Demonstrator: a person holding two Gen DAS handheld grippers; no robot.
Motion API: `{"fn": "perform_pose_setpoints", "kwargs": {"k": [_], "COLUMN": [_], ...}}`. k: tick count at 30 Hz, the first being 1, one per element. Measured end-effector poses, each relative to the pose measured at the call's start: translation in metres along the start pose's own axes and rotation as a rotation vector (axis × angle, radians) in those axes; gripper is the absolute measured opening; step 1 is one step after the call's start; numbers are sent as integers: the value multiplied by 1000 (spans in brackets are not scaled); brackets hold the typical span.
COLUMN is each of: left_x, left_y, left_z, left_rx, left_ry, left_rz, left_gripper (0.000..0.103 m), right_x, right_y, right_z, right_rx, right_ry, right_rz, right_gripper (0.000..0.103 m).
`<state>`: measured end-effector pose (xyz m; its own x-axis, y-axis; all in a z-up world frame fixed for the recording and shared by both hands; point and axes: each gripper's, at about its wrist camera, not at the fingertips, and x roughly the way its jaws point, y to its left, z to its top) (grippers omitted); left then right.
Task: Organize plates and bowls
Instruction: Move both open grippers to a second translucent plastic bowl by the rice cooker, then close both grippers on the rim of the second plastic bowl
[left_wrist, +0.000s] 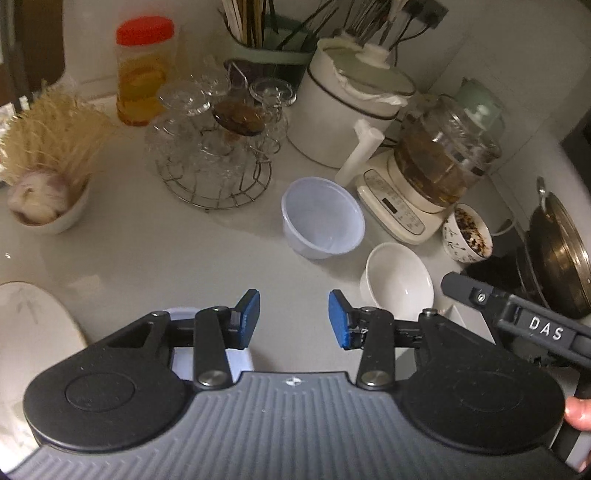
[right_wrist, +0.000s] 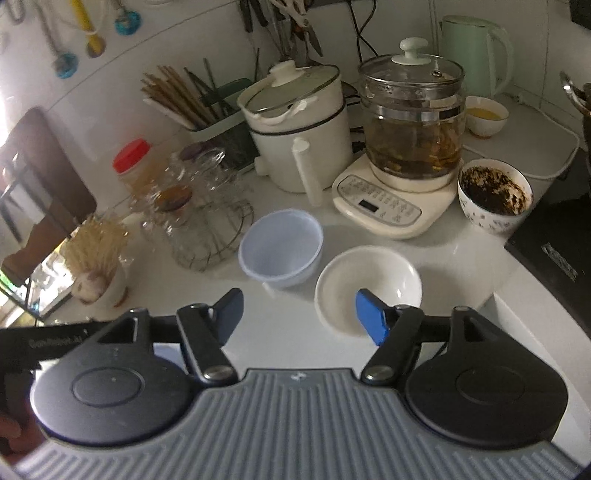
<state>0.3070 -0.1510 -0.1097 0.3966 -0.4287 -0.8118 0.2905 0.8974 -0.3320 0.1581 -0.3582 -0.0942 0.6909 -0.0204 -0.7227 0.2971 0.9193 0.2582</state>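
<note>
A translucent plastic bowl (left_wrist: 322, 217) (right_wrist: 280, 248) and a white ceramic bowl (left_wrist: 399, 282) (right_wrist: 367, 284) stand empty side by side on the white counter. A white plate (left_wrist: 33, 317) lies at the left edge of the left wrist view. A second plastic container (left_wrist: 236, 360) sits partly hidden under my left gripper. My left gripper (left_wrist: 294, 319) is open and empty above the counter, short of both bowls. My right gripper (right_wrist: 299, 314) is open and empty, its right fingertip (right_wrist: 371, 317) over the white bowl's near rim.
A wire rack of glasses (left_wrist: 218, 147), a white cooker pot (right_wrist: 299, 122), a glass kettle on its base (right_wrist: 410, 147), a patterned bowl of dregs (right_wrist: 493, 195), a bowl of enoki mushrooms (left_wrist: 48, 162) and a dark pan (left_wrist: 557, 254) crowd the back and sides.
</note>
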Motion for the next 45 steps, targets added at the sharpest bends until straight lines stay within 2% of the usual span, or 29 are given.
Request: {"fn": "perform_pose_setpoints", "kwargs": {"k": [8,18,20,23,25,28,29,31,33,34,37,45], "left_x": [63,128,140,151,160,169,172,176,180,182,188,185], "left_y": [-7,0,1,0,1,3,4,8,10,11,12,7], "left_z": [35,66,70,75,76,76,76,76,77,76,73,67], "left_rx": [-67,-139,-149,-111,-125,-145,-154,-186,-205,-212,-250,-264], "left_ry": [52,109,116,117,130,132,130,126,123,125,142,133], "left_rz": [45,74,81,124,114,123,123,113,98,89,51,55], "left_gripper": [48,48,48,47,45,34,33,23,18,18,17,16], "right_x": [65,145,160,179,191,205,210,217,220,221,223,222], "right_y": [-27,-31,-31,-30,-30,-31,-32,-33,-36,-37,-37,-32], "right_z": [40,67,69,69,69,67,66,65,65,65,64,65], "right_rx": [-7,-63,-76,-85,-98,-107,-110,-107,-98,-97,-88,-100], "right_ry": [80,170,207,262,295,324,334,350,357,359,373,374], "right_rz": [23,85,84,95,90,86,91,91,105,112,123,163], "right_gripper": [72,70,65,57,48,45,44,33,30,25,17,16]}}
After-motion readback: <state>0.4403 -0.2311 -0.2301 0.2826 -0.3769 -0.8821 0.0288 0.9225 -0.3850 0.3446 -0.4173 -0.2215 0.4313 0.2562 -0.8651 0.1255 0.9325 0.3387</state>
